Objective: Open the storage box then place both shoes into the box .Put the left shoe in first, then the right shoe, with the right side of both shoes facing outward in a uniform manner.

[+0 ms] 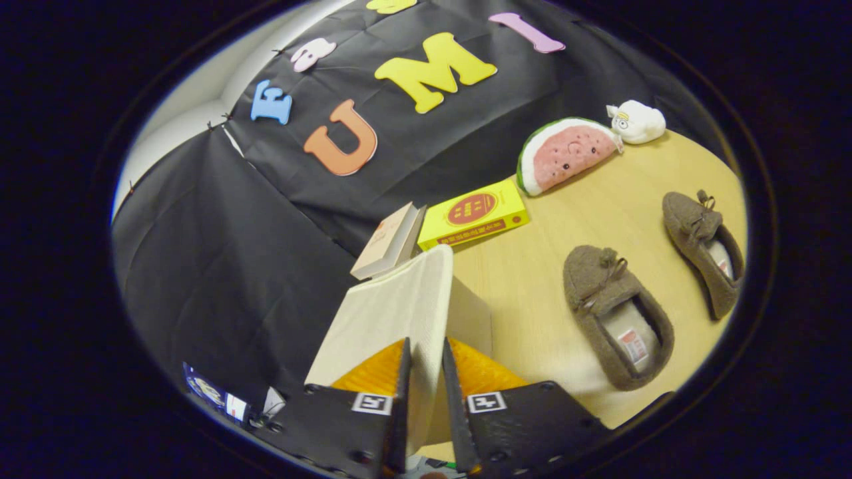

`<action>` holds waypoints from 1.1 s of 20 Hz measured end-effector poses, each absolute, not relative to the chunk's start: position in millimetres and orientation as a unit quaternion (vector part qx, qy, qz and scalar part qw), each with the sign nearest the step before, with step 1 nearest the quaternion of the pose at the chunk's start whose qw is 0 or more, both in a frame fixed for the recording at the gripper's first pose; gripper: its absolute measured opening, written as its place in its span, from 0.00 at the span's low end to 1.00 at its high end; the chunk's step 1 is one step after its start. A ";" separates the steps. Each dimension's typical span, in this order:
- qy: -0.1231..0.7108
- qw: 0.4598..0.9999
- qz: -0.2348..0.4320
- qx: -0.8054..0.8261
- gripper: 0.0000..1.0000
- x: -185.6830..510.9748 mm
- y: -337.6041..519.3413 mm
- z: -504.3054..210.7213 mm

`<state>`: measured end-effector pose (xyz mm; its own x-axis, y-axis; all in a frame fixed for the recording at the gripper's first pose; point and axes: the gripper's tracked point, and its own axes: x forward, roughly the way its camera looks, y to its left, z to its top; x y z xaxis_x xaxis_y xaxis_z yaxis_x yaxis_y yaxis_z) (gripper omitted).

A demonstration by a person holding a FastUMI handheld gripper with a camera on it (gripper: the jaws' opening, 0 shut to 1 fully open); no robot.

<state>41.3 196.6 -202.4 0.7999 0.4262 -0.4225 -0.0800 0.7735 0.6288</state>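
Note:
My gripper (424, 372) is shut on the cream fabric lid (393, 313) of the storage box, both fingers pinching its edge. The lid stands raised and tilted, and the box's pale wall (469, 316) shows just right of it. Two brown fuzzy slippers with small bows lie on the wooden table to the right of the fingers: the nearer one (616, 316) close to the box, the farther one (704, 249) beyond it. Both show their open insides with a label. The box's interior is hidden behind the lid.
Beyond the box lie a yellow book (474, 214) and a tan book (389, 241) leaning beside it. A watermelon-slice plush (566, 154) and a small white plush (637, 122) sit at the back of the wooden table (532, 286).

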 end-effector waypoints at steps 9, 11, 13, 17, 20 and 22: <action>0.257 0.909 0.161 0.285 0.00 45.7 228.4 -127.6; 0.231 0.918 0.187 0.264 0.00 49.0 244.7 -88.8; 0.206 0.921 0.217 0.250 0.00 46.8 271.3 -52.0; 0.192 0.917 0.271 0.222 0.00 50.5 348.2 -6.2; 0.192 0.915 0.299 0.190 0.00 55.3 404.3 0.5; 0.197 0.913 0.310 0.178 0.00 61.3 438.6 -1.4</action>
<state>61.3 438.6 -1.4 0.7301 0.6364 -0.2491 -0.4966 0.7444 0.4464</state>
